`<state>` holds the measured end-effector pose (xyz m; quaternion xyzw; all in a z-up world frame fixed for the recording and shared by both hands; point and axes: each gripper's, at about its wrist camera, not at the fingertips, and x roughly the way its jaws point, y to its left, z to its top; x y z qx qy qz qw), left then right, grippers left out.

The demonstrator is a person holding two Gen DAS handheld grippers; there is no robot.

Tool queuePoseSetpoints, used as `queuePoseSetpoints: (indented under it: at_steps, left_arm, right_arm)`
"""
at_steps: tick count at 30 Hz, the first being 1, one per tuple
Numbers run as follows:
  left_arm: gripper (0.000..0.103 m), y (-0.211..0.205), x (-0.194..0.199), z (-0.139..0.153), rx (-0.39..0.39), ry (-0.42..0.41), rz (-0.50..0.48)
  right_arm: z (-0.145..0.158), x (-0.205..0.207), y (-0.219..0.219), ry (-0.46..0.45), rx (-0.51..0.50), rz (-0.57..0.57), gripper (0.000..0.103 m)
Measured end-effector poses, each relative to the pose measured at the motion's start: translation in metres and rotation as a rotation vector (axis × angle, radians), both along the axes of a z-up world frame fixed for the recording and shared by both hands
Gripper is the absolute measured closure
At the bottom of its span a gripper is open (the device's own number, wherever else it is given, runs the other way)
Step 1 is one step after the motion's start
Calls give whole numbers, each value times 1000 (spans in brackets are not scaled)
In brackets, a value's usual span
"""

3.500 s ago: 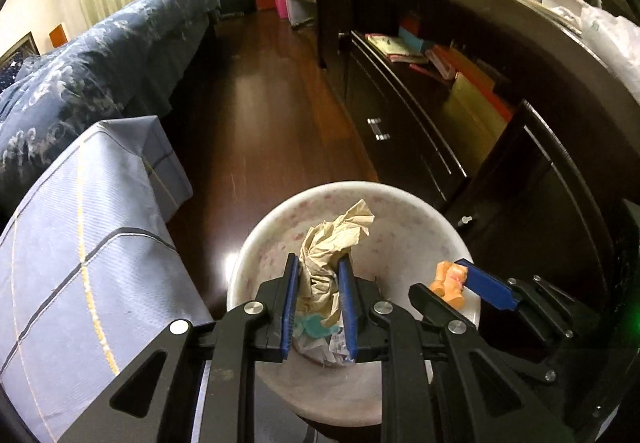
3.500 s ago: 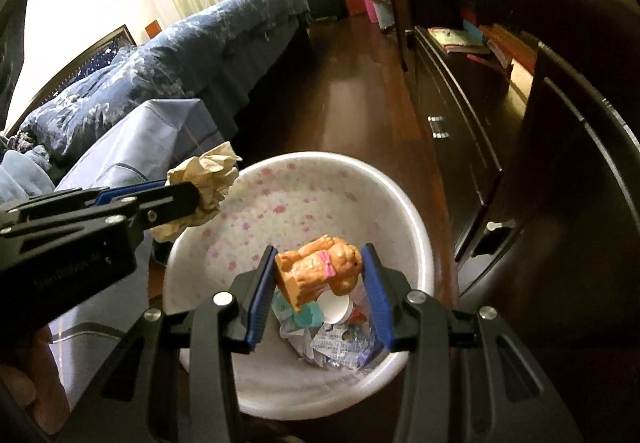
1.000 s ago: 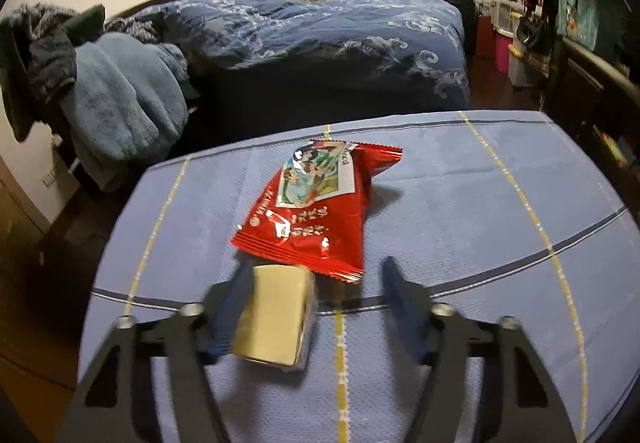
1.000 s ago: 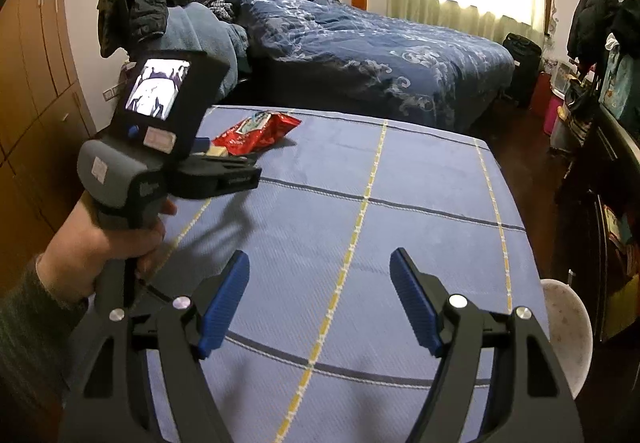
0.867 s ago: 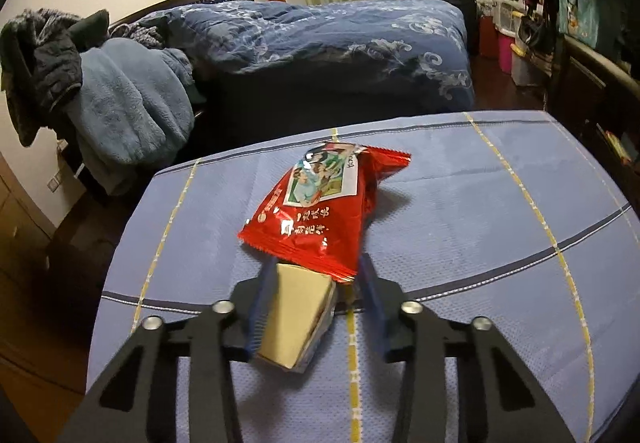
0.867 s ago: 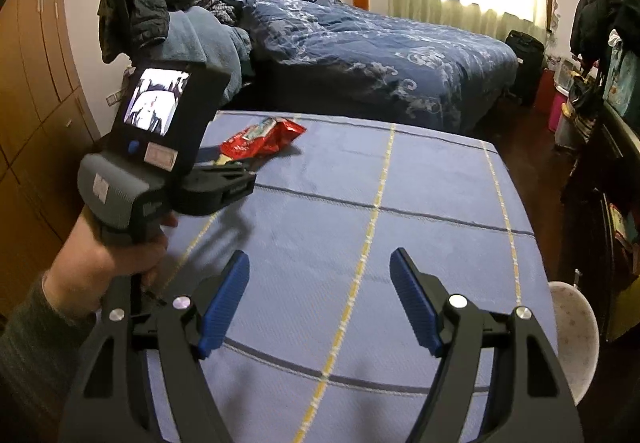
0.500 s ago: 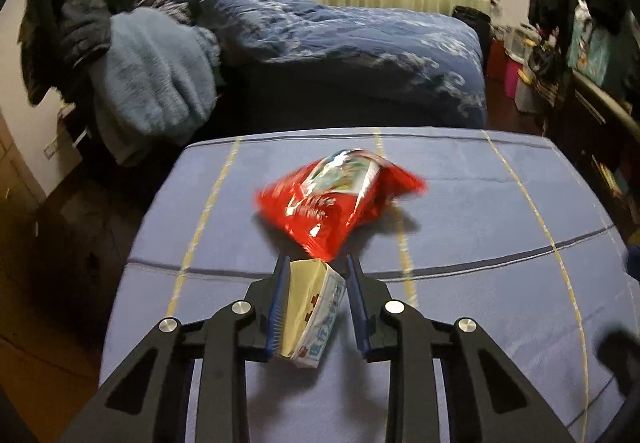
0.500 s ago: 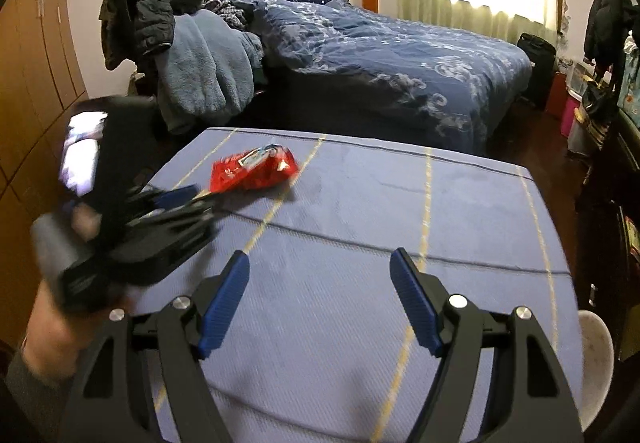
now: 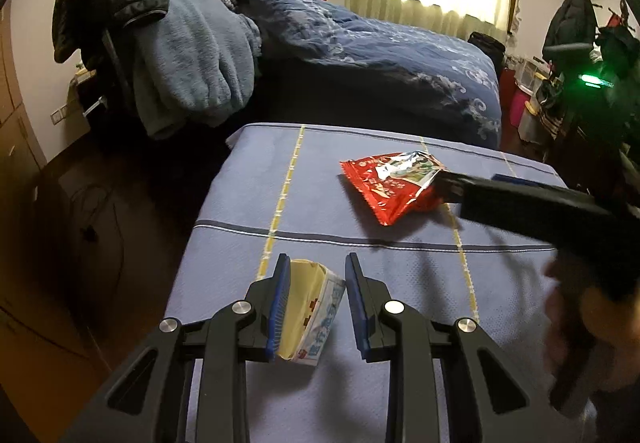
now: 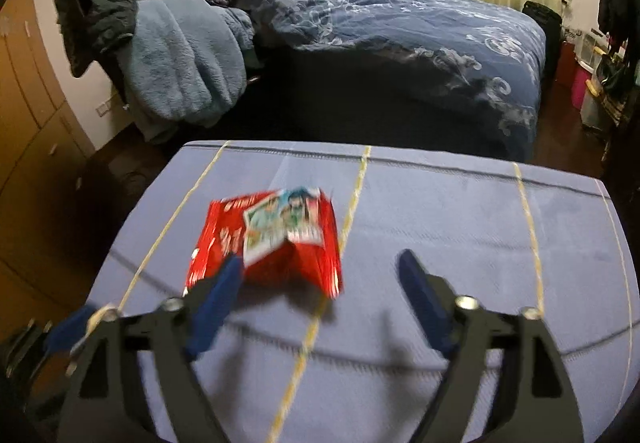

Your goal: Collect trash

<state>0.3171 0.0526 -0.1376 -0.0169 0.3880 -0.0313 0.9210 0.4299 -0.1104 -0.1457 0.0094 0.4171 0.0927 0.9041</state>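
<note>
Closing in on red foil snack bag (image 10: 276, 239), far-left on blue striped cloth (image 10: 440, 211) | right gripper (image 10: 320, 275) just widened, empty; straddle bag squarely | left gripper (image 9: 316, 299) clamped on small cream carton (image 9: 308, 307)

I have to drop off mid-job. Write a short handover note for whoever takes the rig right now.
Left gripper: shut on a small carton, near the front of the blue cloth.
Right gripper: open, nothing gripped; its jaws have just been opening wider. It is reaching for the red snack bag, which lies on the cloth.
Done: carton gripped.
Left: close on the bag, then carry both to the bin, which is out of view.
</note>
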Motion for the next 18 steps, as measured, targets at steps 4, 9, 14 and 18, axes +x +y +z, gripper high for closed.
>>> queuePoseSetpoints:
  at_steps: [4,9,14,18]
  left_arm:
    - [75,4,-1,2,-11,-6,-5]
    - [75,6,-3,2,-27,-9,-2]
    - [75,4,-7,3,-34,-7,4]
    - [75,-3,-16,10,-45,-14,-3]
  right_arm:
    - [-8,21,11,14,12,-6,15]
    - [-20,28,19,93,22,15,68]
    - [-14,3,15,43,-2,40,78]
    - [0,-29,-6,11,29,38,78]
